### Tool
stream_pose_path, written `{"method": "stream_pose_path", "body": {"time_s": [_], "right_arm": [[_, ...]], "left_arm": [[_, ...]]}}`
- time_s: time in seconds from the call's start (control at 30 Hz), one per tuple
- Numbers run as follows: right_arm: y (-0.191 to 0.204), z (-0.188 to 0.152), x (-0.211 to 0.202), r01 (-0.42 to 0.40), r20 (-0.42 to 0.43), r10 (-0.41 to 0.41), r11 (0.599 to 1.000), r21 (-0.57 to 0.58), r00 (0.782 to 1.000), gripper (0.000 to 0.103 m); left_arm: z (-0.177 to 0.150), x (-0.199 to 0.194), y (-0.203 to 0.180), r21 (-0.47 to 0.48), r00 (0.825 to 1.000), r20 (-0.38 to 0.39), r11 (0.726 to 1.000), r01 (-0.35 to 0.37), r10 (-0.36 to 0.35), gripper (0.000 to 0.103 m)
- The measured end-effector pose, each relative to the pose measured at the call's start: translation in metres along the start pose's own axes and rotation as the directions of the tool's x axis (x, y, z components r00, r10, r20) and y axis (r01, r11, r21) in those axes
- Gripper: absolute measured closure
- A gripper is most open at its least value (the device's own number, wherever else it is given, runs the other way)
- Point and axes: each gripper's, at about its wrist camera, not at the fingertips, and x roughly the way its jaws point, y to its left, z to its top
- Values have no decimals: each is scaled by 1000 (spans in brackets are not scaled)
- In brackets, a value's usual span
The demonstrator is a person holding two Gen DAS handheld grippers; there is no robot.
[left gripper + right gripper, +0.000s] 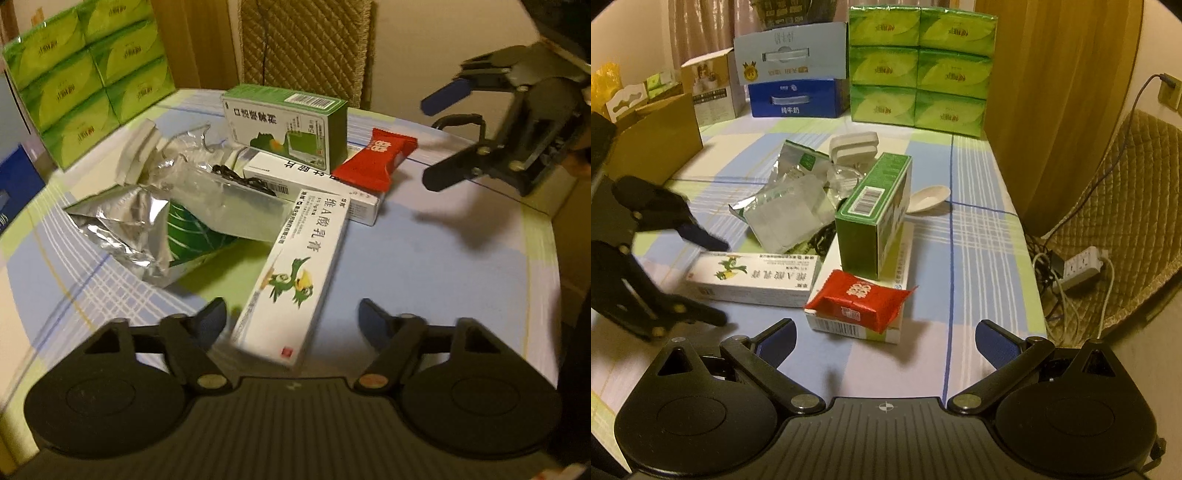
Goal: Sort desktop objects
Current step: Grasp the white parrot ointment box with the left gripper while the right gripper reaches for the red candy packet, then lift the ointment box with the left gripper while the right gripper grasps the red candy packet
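White ointment box (291, 280) lies between left claw (291, 325) fingers, untouched.

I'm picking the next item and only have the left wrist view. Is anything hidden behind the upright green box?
Observer: Yes. A small white spoon-like dish lies on the cloth just beyond the green box.
Operator: Is there any container nearby to sort into?
Observer: A brown cardboard box stands at the table's far left in the right wrist view. I cannot see inside it.
Operator: What is next to the tissue packs?
Observer: Left of the tissue packs stands a blue carton, with a paler blue carton stacked on top.
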Motion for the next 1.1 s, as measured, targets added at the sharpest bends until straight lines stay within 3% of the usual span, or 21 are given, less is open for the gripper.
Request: {"method": "stream_pose_path", "body": {"time_s": [0.1, 0.27, 0.43, 0.53, 0.7, 0.87, 1.1], "right_arm": [[1, 2, 1, -6, 7, 6, 1000, -4, 1000, 2], [6, 5, 5, -14, 12, 13, 999, 47, 1000, 2], [12, 8, 15, 20, -5, -20, 993, 120, 1000, 4], [12, 12, 21, 43, -12, -41, 986, 159, 999, 19], [13, 15, 31, 61, -21, -58, 985, 162, 998, 27], [11, 10, 34, 56, -23, -53, 983, 174, 998, 52], [3, 2, 21, 40, -12, -39, 977, 211, 999, 57]], "left_arm": [[3, 4, 1, -53, 1000, -8, 999, -7, 6, 63], [-3, -12, -3, -172, 998, -53, 984, -38, 29, 69], [-15, -27, -28, -214, 991, -119, 974, -78, 53, 70], [-21, -30, -38, -215, 990, -116, 971, -102, 78, 70], [-24, -32, -44, -235, 989, -105, 964, -124, 101, 69], [-23, -28, -42, -261, 989, -82, 955, -139, 122, 57], [-18, -24, -45, -249, 989, -43, 958, -145, 139, 56]]}}
